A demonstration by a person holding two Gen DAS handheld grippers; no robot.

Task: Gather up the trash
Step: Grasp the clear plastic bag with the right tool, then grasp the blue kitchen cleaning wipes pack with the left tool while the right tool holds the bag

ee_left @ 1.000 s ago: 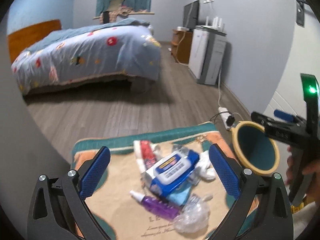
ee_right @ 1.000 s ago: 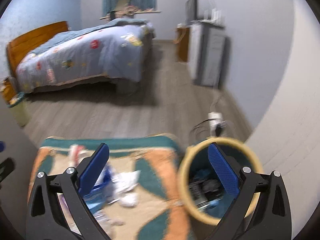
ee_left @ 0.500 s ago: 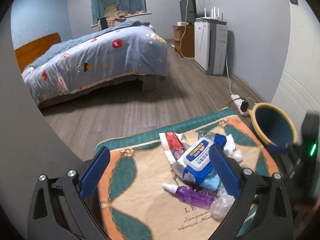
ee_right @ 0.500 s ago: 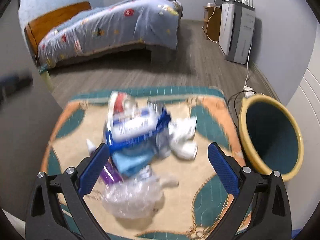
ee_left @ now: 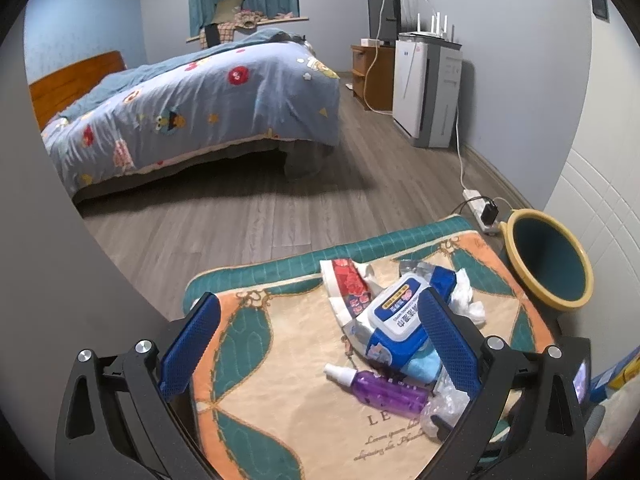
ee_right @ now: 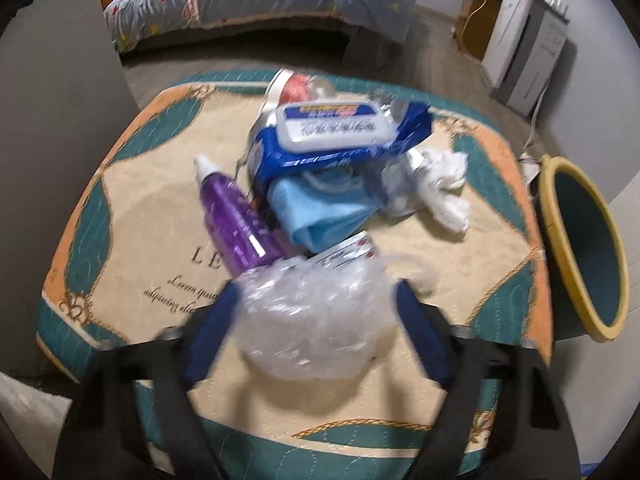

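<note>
A trash pile lies on a patterned mat (ee_right: 160, 208): a blue wet-wipes pack (ee_right: 332, 128), a purple spray bottle (ee_right: 236, 220), a light blue wrapper (ee_right: 320, 216), crumpled white tissue (ee_right: 440, 188) and a crumpled clear plastic bag (ee_right: 316, 320). My right gripper (ee_right: 316, 292) points down at the plastic bag. Its jaws are closing, one pad at each side of the bag, with no visible squeeze. My left gripper (ee_left: 316, 300) hovers open over the mat (ee_left: 280, 380), with the wipes pack (ee_left: 400, 312) and purple bottle (ee_left: 384, 390) behind its right finger. A red-and-white wrapper (ee_left: 348, 284) lies at the pile's far side.
A teal bin with a yellow rim (ee_right: 584, 248) stands off the mat's right edge, also seen as the bin (ee_left: 548, 260) beside a power strip (ee_left: 480, 204). A bed (ee_left: 200, 112) and a white appliance (ee_left: 424, 92) stand farther back on the wood floor.
My right gripper has swung left from over the bin and dropped onto the pile, its jaws narrowing around the clear plastic bag. The left gripper has barely shifted.
</note>
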